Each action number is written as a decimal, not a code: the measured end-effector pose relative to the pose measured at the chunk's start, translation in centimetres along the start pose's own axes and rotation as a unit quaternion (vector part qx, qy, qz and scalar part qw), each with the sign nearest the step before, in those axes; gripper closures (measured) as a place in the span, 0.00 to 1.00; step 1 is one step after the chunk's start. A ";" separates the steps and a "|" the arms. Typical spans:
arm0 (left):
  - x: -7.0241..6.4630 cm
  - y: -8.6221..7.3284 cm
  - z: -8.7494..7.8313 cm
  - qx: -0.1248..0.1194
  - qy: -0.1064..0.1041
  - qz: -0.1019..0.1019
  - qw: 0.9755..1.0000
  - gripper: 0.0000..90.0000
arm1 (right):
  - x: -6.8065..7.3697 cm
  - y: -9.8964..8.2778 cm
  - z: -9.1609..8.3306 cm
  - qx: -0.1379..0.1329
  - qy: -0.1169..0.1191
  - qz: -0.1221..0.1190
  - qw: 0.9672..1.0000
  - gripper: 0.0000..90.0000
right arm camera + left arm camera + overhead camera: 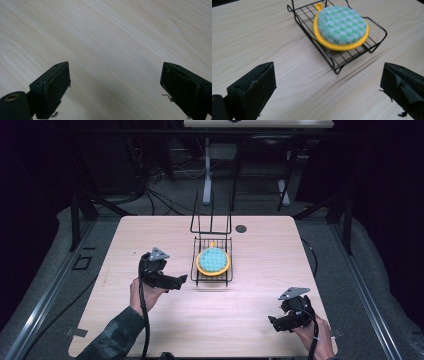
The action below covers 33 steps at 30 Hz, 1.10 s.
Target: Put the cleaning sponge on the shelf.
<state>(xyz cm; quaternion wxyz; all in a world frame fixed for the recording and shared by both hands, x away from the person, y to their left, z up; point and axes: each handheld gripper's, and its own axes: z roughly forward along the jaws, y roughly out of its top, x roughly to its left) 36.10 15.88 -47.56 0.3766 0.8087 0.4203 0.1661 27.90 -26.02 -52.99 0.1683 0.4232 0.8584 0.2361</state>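
Note:
A round pad, checked green and white with a yellow rim and a small yellow loop, lies on a low black wire rack at the table's middle. My left gripper is held just left of the rack, pointing toward it, open with nothing between its jaws. In the left gripper view the rack's near corner lies a little beyond the jaws. My right gripper rests near the table's front right corner, open over bare wood.
The rack's tall wire back stands upright behind the pad. A small dark round spot sits on the wooden table behind the rack. Beyond the table are cables, stand legs and another desk.

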 end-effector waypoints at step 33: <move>2.5 -8.5 -2.1 0.046 0.016 -0.021 0.999 0.00 | 0.1 -0.3 0.5 0.011 -0.002 -0.010 1.000 0.11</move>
